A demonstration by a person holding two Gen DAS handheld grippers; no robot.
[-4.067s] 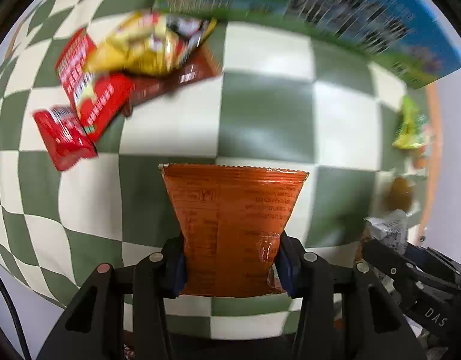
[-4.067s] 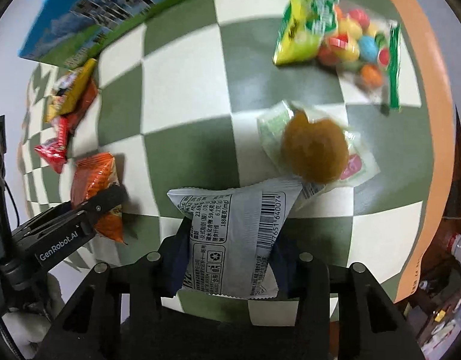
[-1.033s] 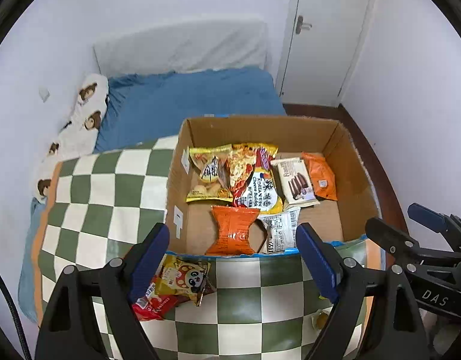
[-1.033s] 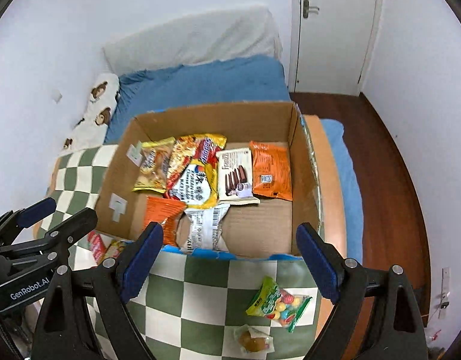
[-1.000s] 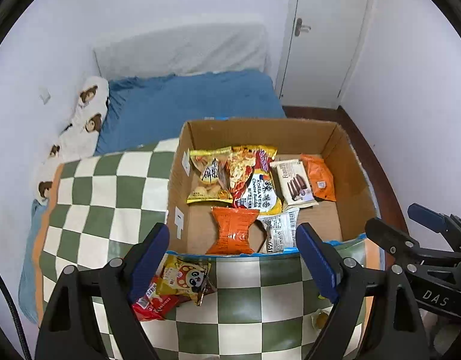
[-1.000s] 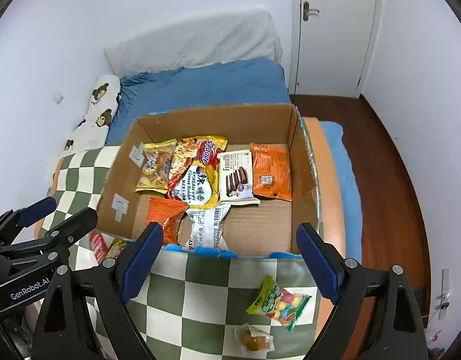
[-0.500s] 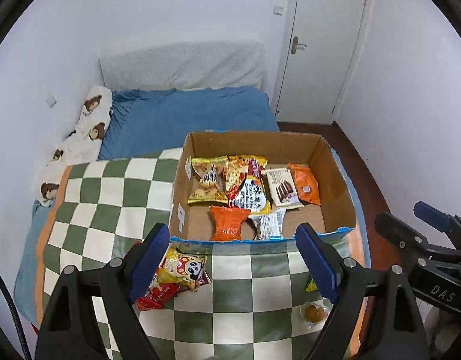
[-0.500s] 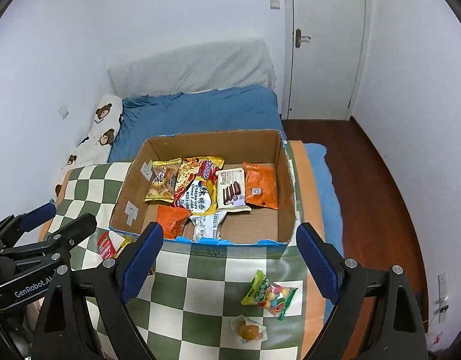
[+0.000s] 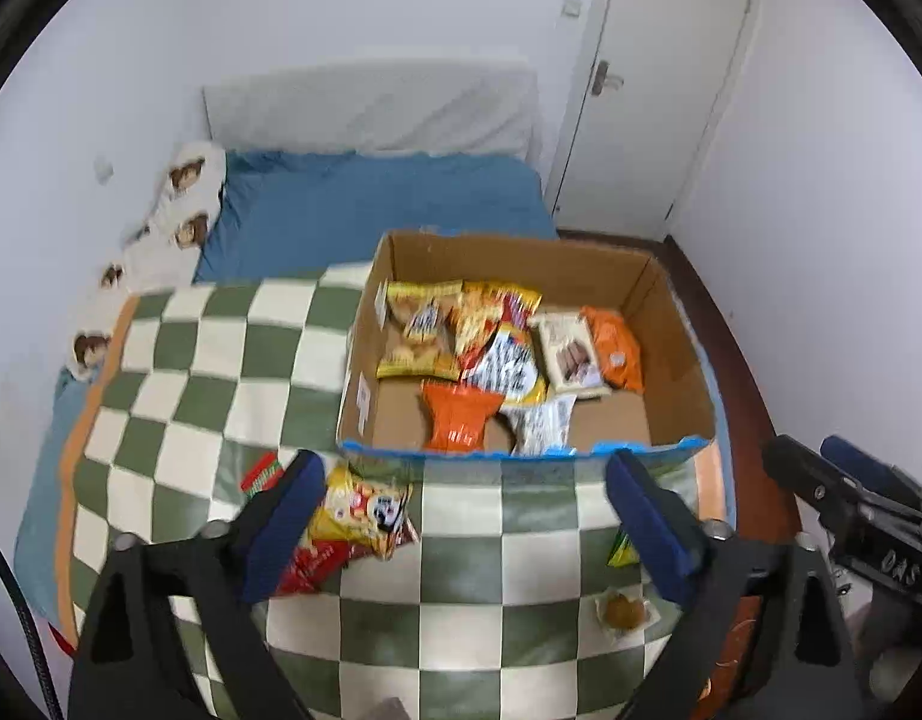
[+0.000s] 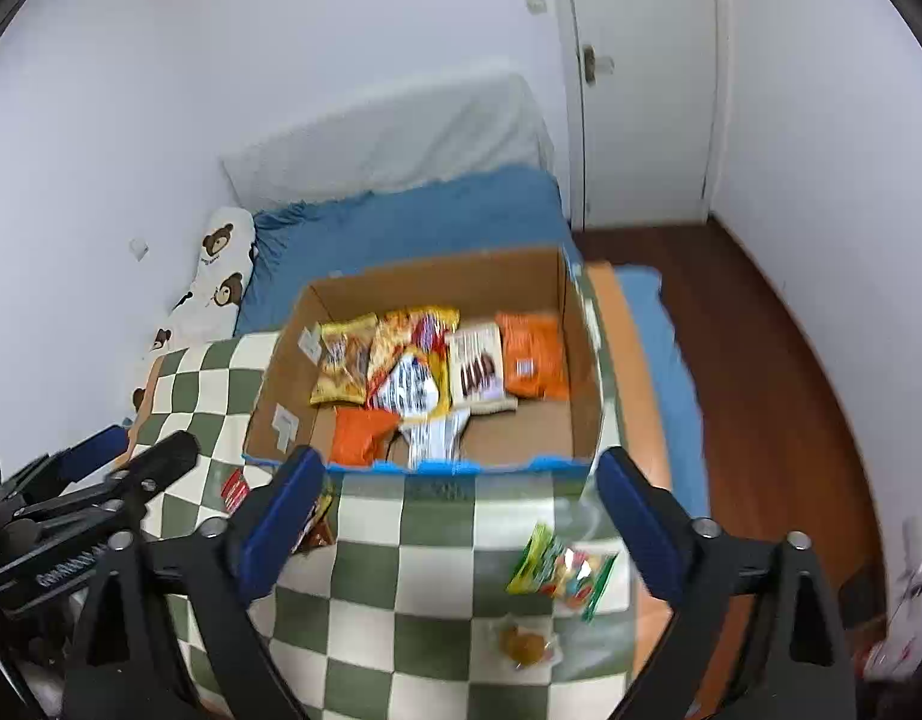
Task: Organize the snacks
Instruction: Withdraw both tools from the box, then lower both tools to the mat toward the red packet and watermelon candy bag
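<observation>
A cardboard box (image 9: 670, 384) (image 10: 586, 372) holds several snack packets, among them an orange packet (image 9: 459, 420) and a silver one (image 9: 538, 423) at its front. My left gripper (image 9: 466, 525) is open and empty, held above the checkered cloth in front of the box. My right gripper (image 10: 455, 516) is open and empty too. On the cloth lie a yellow packet (image 9: 365, 510) over red ones at left, a green candy bag (image 10: 559, 567) and a clear-wrapped round pastry (image 10: 523, 642) at right.
The box stands on a green and white checkered cloth (image 9: 179, 396) on a table. Behind it is a bed with a blue sheet (image 9: 371, 210) and bear-print pillow (image 10: 218, 282). A white door (image 10: 640, 84) and wooden floor (image 10: 760, 330) are at right.
Both grippers have let go of the orange and silver packets, which now lie in the box. Both have pulled back and up from the box; the view is slightly blurred.
</observation>
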